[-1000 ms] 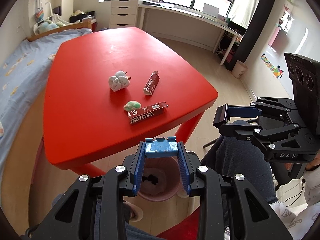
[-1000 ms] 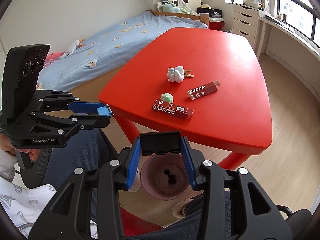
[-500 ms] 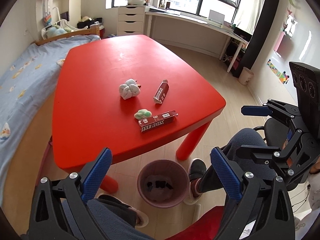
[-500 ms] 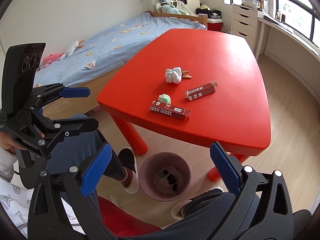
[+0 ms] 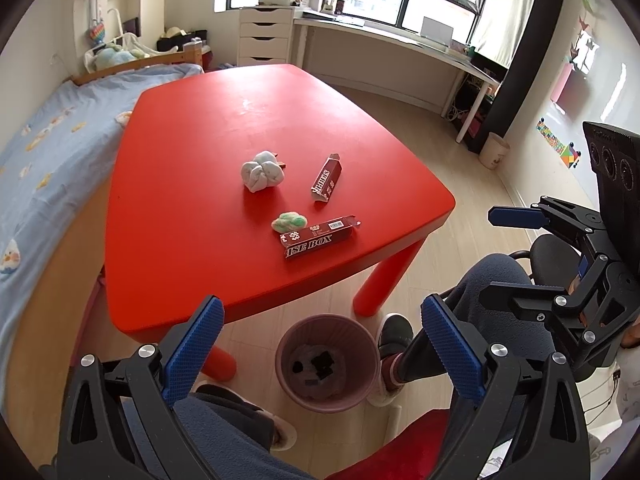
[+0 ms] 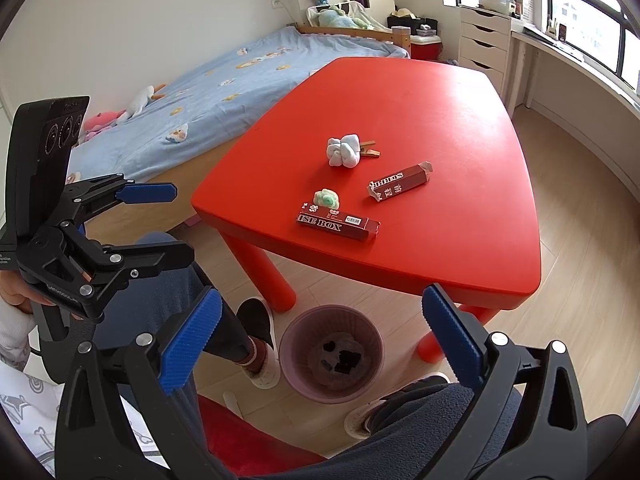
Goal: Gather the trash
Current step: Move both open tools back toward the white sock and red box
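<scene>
On the red table [image 5: 192,168] [image 6: 440,92] lie a long dark red box [image 5: 320,237] [image 6: 338,226], a shorter red box [image 5: 326,178] [image 6: 400,187], a green-white paper wad [image 5: 289,222] [image 6: 327,199] and a larger white wad [image 5: 262,171] [image 6: 344,151]. A pink bin [image 5: 327,362] [image 6: 332,354] holding dark scraps stands on the floor before the table. My left gripper [image 5: 322,346] [image 6: 144,224] and right gripper [image 6: 322,342] [image 5: 520,252] are both open and empty, above the bin.
A bed with a blue cover [image 5: 36,152] [image 6: 224,88] runs along the table's left side. The person's legs and shoes [image 5: 394,344] [image 6: 256,336] flank the bin. A brown clip [image 6: 369,150] lies beside the white wad. A desk [image 5: 400,48] stands under the window.
Both grippers opened wide from shut, releasing the small pieces they held over the bin. Both then drew back slightly, so the table and bin show more fully.
</scene>
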### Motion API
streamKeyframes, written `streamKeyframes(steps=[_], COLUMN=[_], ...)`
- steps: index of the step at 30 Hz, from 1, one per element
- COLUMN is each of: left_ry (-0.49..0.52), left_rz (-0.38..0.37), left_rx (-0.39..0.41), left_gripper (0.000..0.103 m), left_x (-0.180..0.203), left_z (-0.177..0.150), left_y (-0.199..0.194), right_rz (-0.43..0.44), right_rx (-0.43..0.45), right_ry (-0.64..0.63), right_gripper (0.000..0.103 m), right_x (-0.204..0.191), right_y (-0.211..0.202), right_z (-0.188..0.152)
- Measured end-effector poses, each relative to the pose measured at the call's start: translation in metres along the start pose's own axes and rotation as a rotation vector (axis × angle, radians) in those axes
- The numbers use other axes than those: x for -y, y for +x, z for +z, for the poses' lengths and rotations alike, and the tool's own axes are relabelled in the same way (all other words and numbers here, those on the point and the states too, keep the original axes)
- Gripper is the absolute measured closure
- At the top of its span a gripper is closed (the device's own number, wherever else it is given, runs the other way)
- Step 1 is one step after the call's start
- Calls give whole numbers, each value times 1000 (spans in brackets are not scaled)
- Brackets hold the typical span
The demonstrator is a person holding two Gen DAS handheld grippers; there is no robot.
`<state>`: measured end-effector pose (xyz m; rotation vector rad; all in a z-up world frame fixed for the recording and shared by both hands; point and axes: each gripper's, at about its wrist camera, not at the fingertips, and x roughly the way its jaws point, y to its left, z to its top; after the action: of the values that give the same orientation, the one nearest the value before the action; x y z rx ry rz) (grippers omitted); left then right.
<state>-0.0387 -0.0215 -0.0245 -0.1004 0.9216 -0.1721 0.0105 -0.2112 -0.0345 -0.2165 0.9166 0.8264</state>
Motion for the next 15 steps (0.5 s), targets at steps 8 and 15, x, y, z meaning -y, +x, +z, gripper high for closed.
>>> streamKeyframes(steps=[8, 15], left_ry=[-11, -40], left_rz=[-4, -3], left_rx=[-4, -10], left_gripper=[8, 8], left_x=[-5, -13], left_z=[2, 6], left_y=[1, 4], right_rz=[-5, -22], right_rx=[1, 11], right_ry=[19, 40], right_gripper=[4, 4], right_x=[4, 10], right_y=[1, 1], right_z=[4, 10])
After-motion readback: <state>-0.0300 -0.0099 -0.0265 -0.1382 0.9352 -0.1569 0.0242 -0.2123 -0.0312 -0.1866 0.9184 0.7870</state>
